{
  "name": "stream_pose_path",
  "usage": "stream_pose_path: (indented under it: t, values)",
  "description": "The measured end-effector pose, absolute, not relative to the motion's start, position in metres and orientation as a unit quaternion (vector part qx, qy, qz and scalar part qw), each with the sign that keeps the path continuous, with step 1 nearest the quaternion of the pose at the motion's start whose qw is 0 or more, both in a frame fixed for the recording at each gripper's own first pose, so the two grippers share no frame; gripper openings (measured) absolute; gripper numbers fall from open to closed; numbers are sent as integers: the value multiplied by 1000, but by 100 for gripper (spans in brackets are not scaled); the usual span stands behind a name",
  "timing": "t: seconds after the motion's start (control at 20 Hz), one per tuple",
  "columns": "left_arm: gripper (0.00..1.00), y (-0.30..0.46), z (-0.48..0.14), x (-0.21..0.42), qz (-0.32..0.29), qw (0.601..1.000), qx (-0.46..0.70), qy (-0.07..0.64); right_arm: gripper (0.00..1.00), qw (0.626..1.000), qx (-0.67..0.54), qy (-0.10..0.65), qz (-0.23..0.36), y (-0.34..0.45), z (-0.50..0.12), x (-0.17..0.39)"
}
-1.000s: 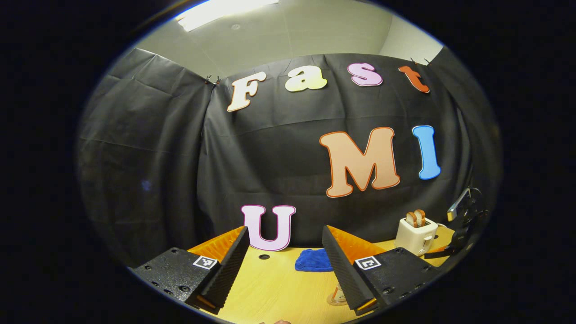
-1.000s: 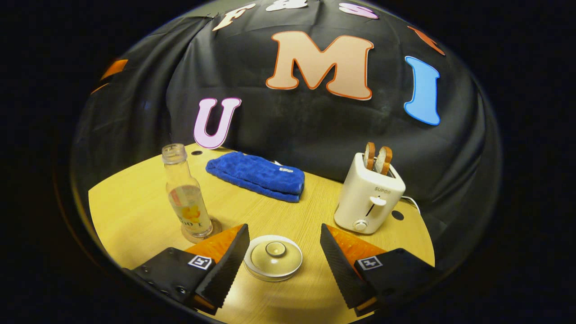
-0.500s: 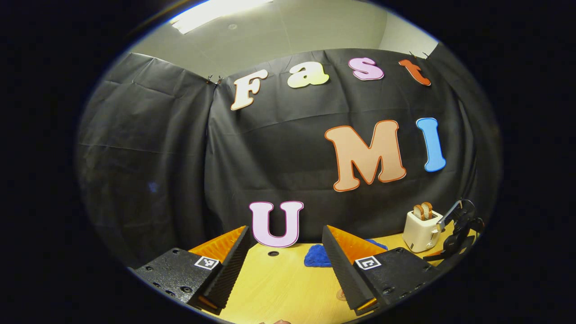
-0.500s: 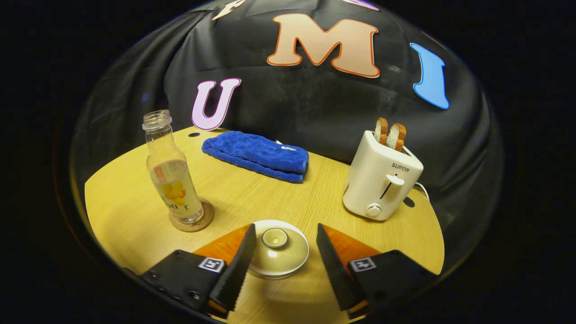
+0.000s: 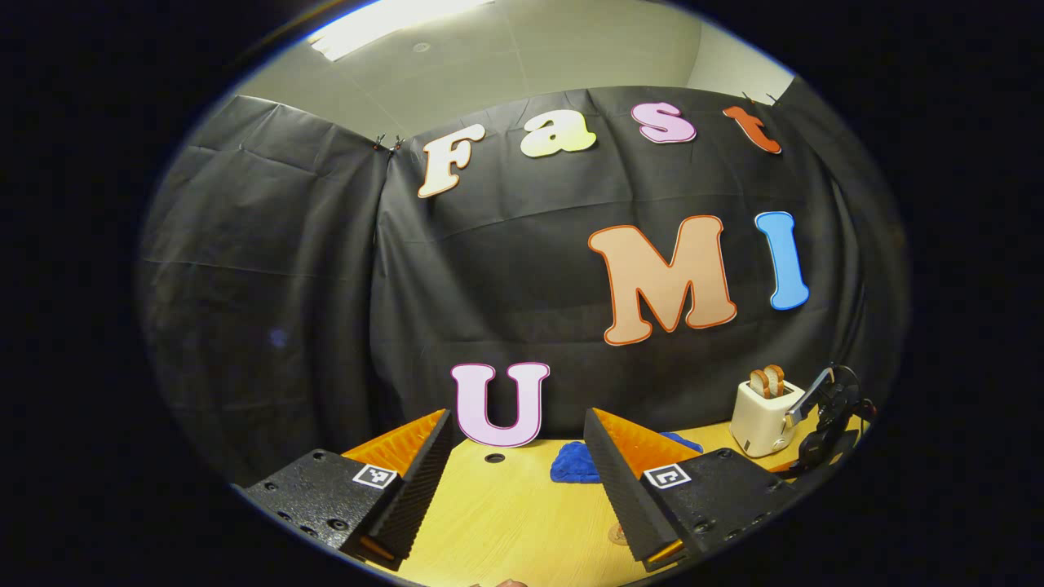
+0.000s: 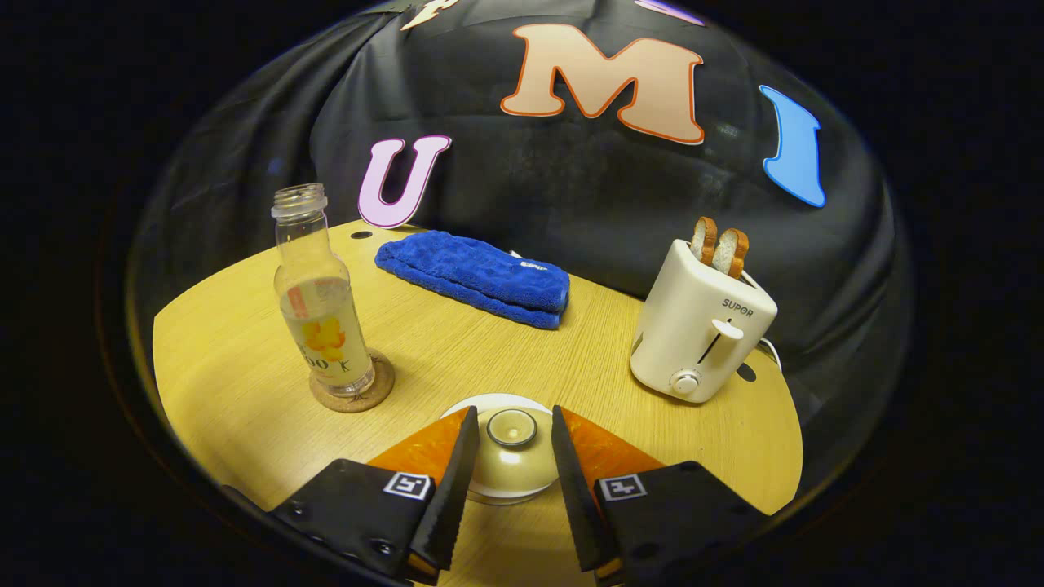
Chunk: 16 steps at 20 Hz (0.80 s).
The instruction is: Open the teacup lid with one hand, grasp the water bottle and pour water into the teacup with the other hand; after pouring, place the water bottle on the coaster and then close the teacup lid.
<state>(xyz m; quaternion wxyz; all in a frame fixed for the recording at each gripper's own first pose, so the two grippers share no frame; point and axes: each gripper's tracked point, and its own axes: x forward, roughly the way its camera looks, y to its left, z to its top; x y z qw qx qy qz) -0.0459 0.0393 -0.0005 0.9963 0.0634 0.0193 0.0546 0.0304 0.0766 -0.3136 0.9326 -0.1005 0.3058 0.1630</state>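
Now the right gripper (image 6: 510, 469) straddles the teacup lid (image 6: 510, 456), fingers narrowed beside its knob, not yet pinching; next, close and lift. Left gripper (image 5: 518, 481) hangs open, empty.

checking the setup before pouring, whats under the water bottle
The water bottle stands upright on a round cork coaster, which lies on the wooden table. The coaster's rim shows around the base; its middle is covered by the bottle.

The right gripper (image 6: 512, 434) is being held low over the teacup lid (image 6: 506, 456), jaws narrowed on either side of its knob. The left gripper (image 5: 518, 428) is being held with jaws spread wide, gripping nothing.
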Motion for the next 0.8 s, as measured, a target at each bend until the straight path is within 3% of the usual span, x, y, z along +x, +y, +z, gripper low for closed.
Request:
stream_pose_path:
  t: [0.1, 0.25, 0.8]
  values:
    - [92, 40, -2, -46, 54, 996, 62, 21, 45, 931, -112, 304, 167, 79, -315, 30]
    - [93, 41, -2, -46, 55, 996, 61, 23, 31, 932, -128, 297, 164, 80, -315, 32]
    - [93, 29, -28, -47, 20, 998, 43, 32, 28, 937, -93, 297, 159, 82, -292, 28]
